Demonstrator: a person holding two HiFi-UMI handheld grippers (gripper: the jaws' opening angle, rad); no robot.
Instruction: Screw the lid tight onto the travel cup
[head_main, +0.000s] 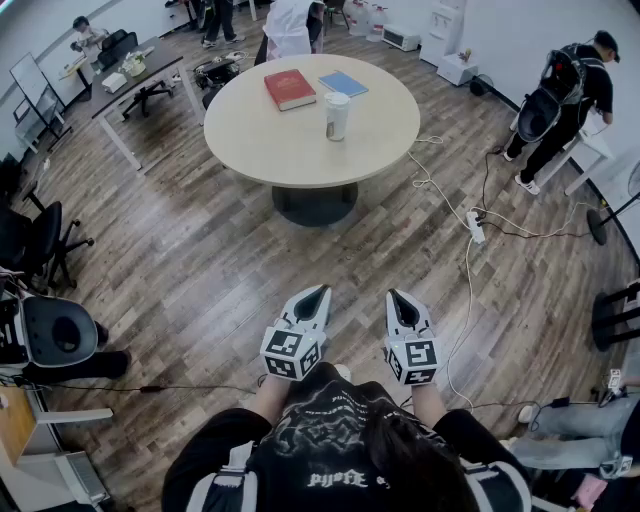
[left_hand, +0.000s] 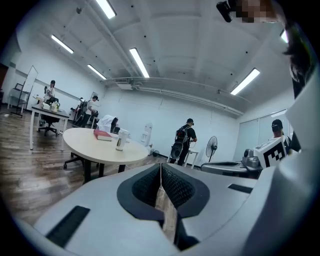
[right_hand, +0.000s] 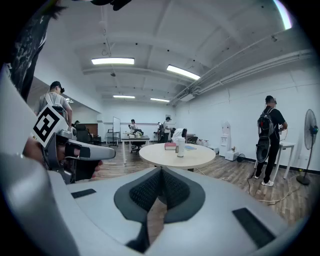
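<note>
The white travel cup stands upright with its lid on near the middle of the round table, far ahead of me. It shows small in the left gripper view as the cup and in the right gripper view as the cup. My left gripper and right gripper hover side by side over the wooden floor, close to my body and well short of the table. Both are shut with nothing between the jaws.
A red book and a blue booklet lie on the table behind the cup. A power strip with cables lies on the floor to the right. Office chairs stand at left. A person stands at the far right.
</note>
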